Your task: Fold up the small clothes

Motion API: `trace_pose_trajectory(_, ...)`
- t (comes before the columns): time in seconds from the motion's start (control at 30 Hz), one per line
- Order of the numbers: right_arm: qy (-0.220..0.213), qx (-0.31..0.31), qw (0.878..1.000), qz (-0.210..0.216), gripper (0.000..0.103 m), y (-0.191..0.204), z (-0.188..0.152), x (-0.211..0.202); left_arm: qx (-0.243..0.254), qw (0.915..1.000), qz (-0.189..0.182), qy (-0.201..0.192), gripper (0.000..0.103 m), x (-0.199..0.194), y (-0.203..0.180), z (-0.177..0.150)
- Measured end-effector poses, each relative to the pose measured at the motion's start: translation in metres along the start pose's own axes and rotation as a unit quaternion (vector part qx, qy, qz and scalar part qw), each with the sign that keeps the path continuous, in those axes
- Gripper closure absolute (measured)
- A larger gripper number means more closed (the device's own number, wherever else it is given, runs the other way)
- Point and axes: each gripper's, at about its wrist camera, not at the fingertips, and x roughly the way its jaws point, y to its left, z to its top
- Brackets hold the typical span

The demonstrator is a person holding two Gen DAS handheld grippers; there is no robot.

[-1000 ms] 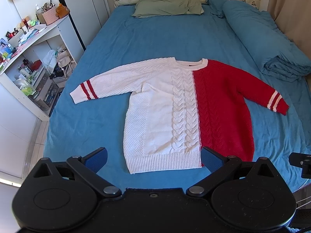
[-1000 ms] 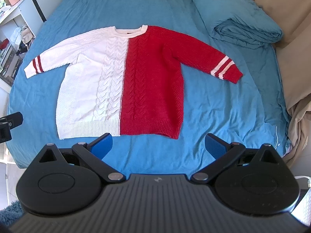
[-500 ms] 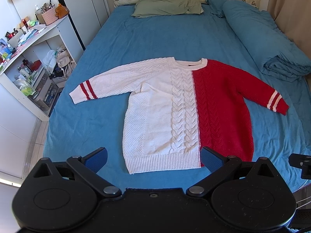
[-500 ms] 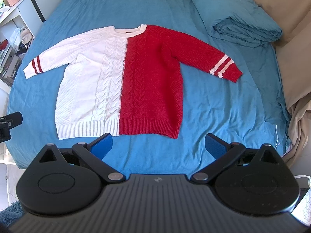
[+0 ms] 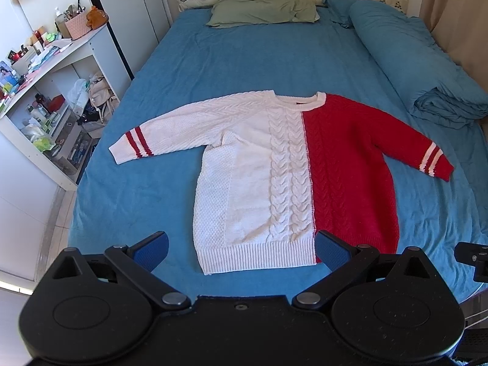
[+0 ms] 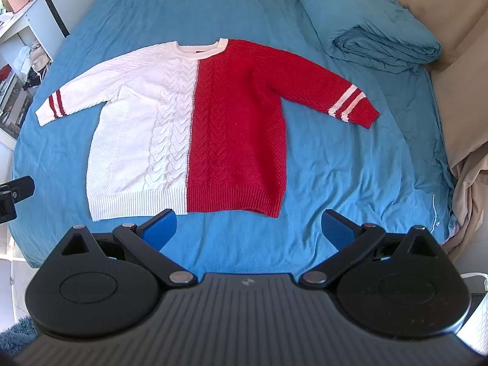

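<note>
A sweater (image 5: 292, 177), half white and half red, lies face up and flat on the bed (image 5: 244, 61), its ribbed hem close to the foot edge and its neck toward the pillow (image 5: 262, 12) at the head. Both sleeves stretch out sideways, the white one toward the bed's left edge, the red one toward the rolled blanket (image 5: 421, 70) along the right edge.

The left gripper (image 5: 241, 248) hovers above the foot edge with its jaws spread wide, holding nothing; in its view the white part of the hem lies between the blue fingertips (image 5: 152, 250). The right gripper (image 6: 248, 228) is likewise released and empty, hanging over bare sheet just short of the red hem.

Folding has not begun: the sweater is only spread out, and this looks like the approach before the first grasp. The next move probably calls for each gripper to come down on a sleeve cuff or a hem corner, pinch the thick knit without catching the sheet beneath, and carry that side across the body toward the middle seam.
</note>
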Motion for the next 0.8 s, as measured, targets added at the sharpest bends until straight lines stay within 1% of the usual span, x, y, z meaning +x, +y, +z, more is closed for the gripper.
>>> trace_pose_trajectory(0.13, -0.002, 0.006, 1.0, 0.001, 0.0, 0.001, 0.003, -0.002, 0.004, 1.0, -0.003, 0.001, 0.0, 0.0, 0.002, 0.003)
trace_pose_trajectory(0.23, -0.009, 0.012, 1.0, 0.001, 0.0, 0.001, 0.007, -0.005, 0.005, 0.9999, -0.009, 0.002, 0.0, 0.003, 0.006, 0.012)
trace_pose_trajectory(0.33, -0.018, 0.027, 0.999, -0.002, 0.0, -0.001, 0.015, -0.005, 0.003, 0.9998, -0.022, -0.001, 0.0, 0.011, 0.011, 0.028)
trace_pose_trajectory(0.47, -0.022, 0.049, 0.998, -0.017, 0.0, -0.013, 0.034, 0.003, 0.004, 0.9992, -0.037, -0.013, 0.0, 0.03, 0.011, 0.062)
trace_pose_trajectory(0.53, -0.03, 0.068, 0.997, -0.023, 0.0, -0.025, 0.045, 0.008, 0.001, 0.9984, -0.05, -0.024, 0.0, 0.043, 0.008, 0.081)
trace_pose_trajectory(0.63, -0.044, 0.097, 0.994, -0.024, 0.0, -0.05, 0.063, 0.022, 0.0, 0.9979, -0.054, -0.035, 0.0, 0.067, -0.006, 0.109)
trace_pose_trajectory(0.73, -0.054, 0.125, 0.99, -0.021, 0.0, -0.078, 0.083, 0.045, -0.001, 0.9979, -0.052, -0.039, 0.0, 0.095, -0.028, 0.136)
trace_pose_trajectory(0.8, -0.057, 0.148, 0.987, -0.02, 0.0, -0.1, 0.097, 0.068, -0.007, 0.9972, -0.066, -0.033, 0.0, 0.116, -0.043, 0.152)
